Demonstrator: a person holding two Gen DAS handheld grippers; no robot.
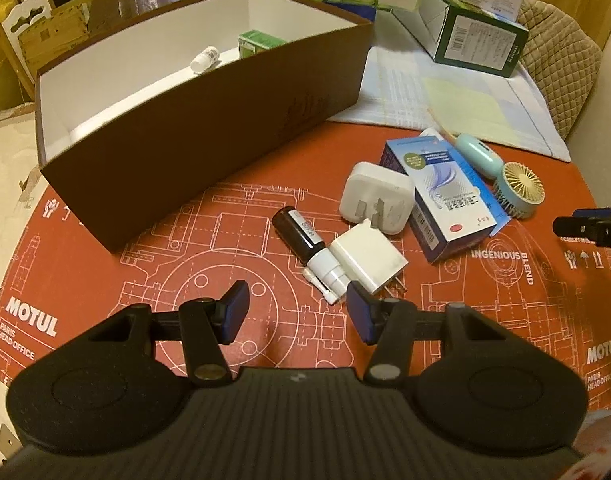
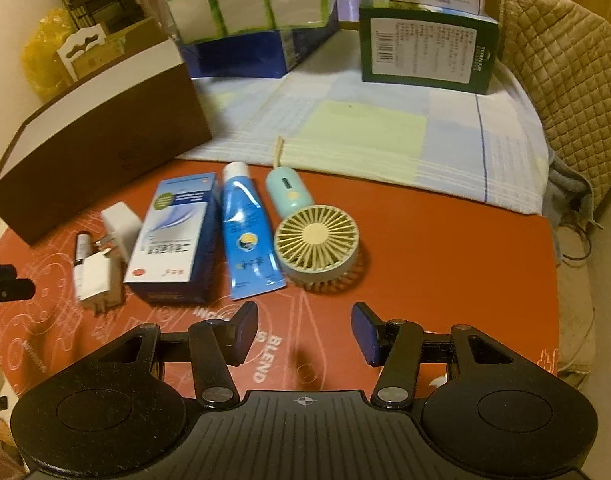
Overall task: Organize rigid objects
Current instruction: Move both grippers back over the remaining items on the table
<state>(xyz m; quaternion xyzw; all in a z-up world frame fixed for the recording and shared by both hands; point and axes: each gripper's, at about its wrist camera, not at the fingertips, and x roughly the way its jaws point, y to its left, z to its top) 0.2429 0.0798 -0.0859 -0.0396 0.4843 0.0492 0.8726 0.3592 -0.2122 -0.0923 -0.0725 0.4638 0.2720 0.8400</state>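
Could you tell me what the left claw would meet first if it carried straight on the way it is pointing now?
Most likely the dark spray bottle lying just ahead of the open left claw, beside the white charger. Depth is hard to judge, so it may touch the red mat first.

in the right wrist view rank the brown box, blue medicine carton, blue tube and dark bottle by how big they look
1. brown box
2. blue medicine carton
3. blue tube, slimmer than the carton though similar in length
4. dark bottle, partly hidden by a white charger
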